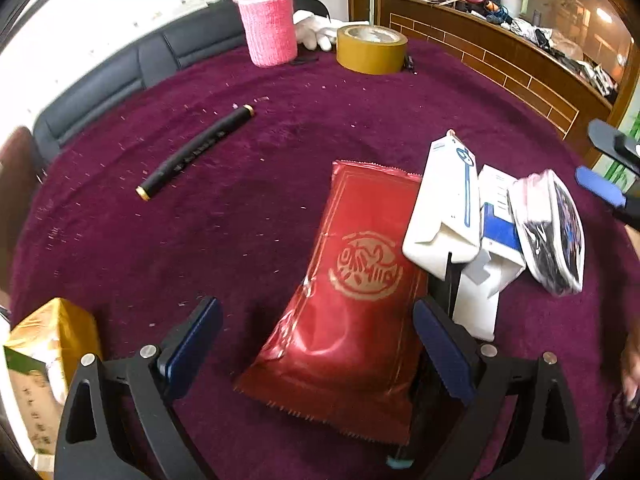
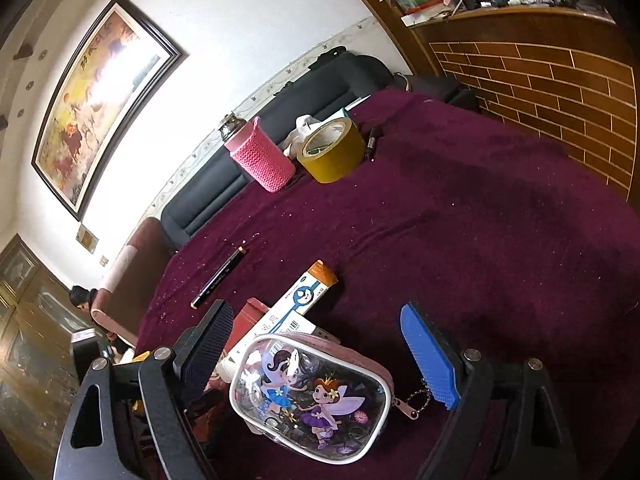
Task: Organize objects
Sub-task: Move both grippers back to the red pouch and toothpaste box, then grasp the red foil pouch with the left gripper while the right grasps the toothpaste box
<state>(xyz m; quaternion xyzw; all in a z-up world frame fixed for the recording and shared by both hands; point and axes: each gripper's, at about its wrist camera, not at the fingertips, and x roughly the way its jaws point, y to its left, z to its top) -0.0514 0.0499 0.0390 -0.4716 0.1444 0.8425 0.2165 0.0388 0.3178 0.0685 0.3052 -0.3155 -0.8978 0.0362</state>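
1. Maroon plush cloth covers the surface (image 1: 320,128), dotted with pale crumbs.
2. Left gripper (image 1: 318,350) fingers stand wide, straddling the near end of a red foil packet (image 1: 348,288); pads not pressing on it, packet lies flat on the surface.
3. Right gripper (image 2: 326,356) fingers also spread wide, with a clear fairy-print pouch (image 2: 312,396) lying between them; no pad touches it. Zip pull and bead chain stick out toward the blue finger (image 2: 430,356).
4. In the left view the pouch (image 1: 550,232) sits at the right end of a cluster, leaning against two white-and-blue boxes (image 1: 452,200), just beside the packet's right edge.
5. Right gripper's blue fingers (image 1: 600,188) show at the right edge of the left view, near the pouch.
6. Black pen with gold ends (image 1: 196,152) lies alone, well apart to the left of the packet.
7. Far side: pink knitted cup (image 1: 268,24), roll of tan tape (image 1: 370,50) beside it, white glove (image 1: 314,28) between and behind them.
8. Gold and green box (image 1: 44,364) at the near left edge, beside the left gripper.
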